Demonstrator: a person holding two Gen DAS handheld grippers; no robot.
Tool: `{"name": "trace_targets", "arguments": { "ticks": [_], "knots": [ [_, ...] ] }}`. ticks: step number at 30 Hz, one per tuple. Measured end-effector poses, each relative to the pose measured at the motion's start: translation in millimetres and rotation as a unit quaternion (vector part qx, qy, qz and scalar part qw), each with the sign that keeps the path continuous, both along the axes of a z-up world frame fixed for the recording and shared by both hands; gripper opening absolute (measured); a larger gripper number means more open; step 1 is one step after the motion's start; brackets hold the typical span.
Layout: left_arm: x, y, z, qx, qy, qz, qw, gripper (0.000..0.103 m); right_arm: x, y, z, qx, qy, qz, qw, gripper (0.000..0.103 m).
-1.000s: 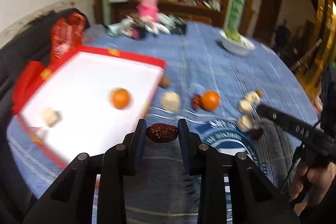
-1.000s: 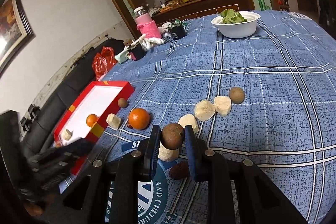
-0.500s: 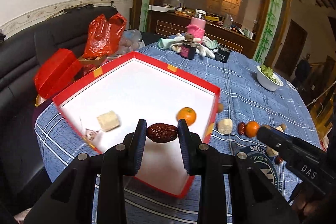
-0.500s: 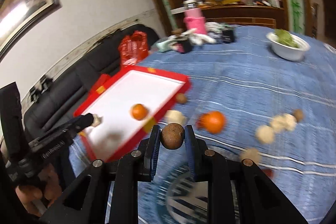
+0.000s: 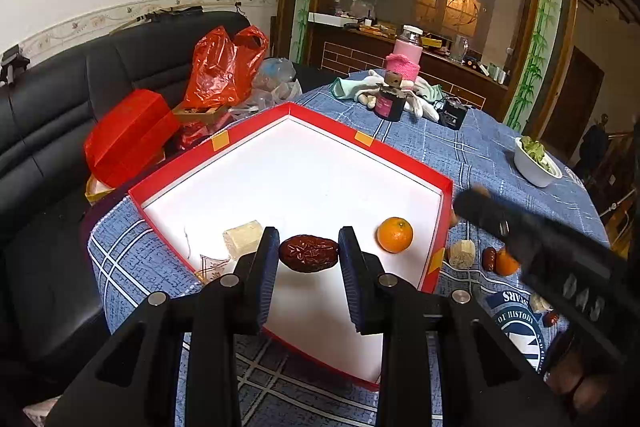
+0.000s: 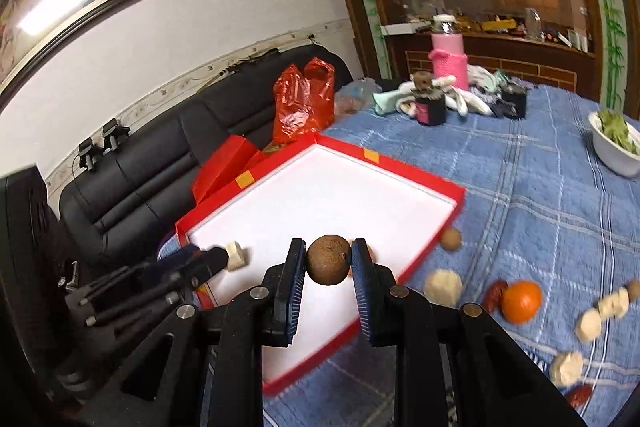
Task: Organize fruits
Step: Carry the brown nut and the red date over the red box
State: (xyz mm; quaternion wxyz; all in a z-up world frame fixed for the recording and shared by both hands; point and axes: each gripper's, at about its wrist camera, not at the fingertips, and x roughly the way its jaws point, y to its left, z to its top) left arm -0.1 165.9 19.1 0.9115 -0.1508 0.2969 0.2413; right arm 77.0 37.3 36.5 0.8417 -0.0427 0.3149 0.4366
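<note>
In the left wrist view, the blurred right tongs (image 5: 532, 243) cover part of an orange (image 5: 505, 262) on the worktop (image 5: 480, 155) beyond the red box's (image 5: 434, 259) right edge. In the right wrist view, the white bowl (image 6: 614, 157) is cut off by the picture's right edge, and the pale pieces (image 6: 610, 303) near it are motion-blurred.

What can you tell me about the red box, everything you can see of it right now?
The red box is a shallow, flat-lying tray, cardboard by the look, with low red walls, a white inside and orange tape patches on the rim. It sits on the blue checked tablecloth at the sofa-side edge. Inside lie an orange and a pale block. Both tongs hang over it.
</note>
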Motion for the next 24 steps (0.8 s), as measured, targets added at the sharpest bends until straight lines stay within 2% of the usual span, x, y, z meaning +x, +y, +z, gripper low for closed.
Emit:
{"name": "trace_targets", "arguments": {
  "ticks": [8, 13, 19, 24],
  "knots": [
    [-4, -12, 9, 0.026, -0.002, 0.011, 0.9996, 0.028, 20, 29, 26, 0.016, -0.021, 0.036, 0.999, 0.023],
    [-3, -13, 9, 0.039, 0.005, 0.026, 0.9989, 0.028, 25, 36, 43, 0.047, -0.021, 0.053, 0.997, 0.023],
    [7, -14, 2, 0.047, 0.029, 0.038, 0.9977, 0.028, 32, 37, 23, 0.047, 0.006, 0.065, 0.997, 0.023],
    [27, -13, -5, 0.038, 0.056, 0.043, 0.9968, 0.028, 48, 37, 5, 0.031, 0.024, 0.050, 0.998, 0.023]
  ]
}}
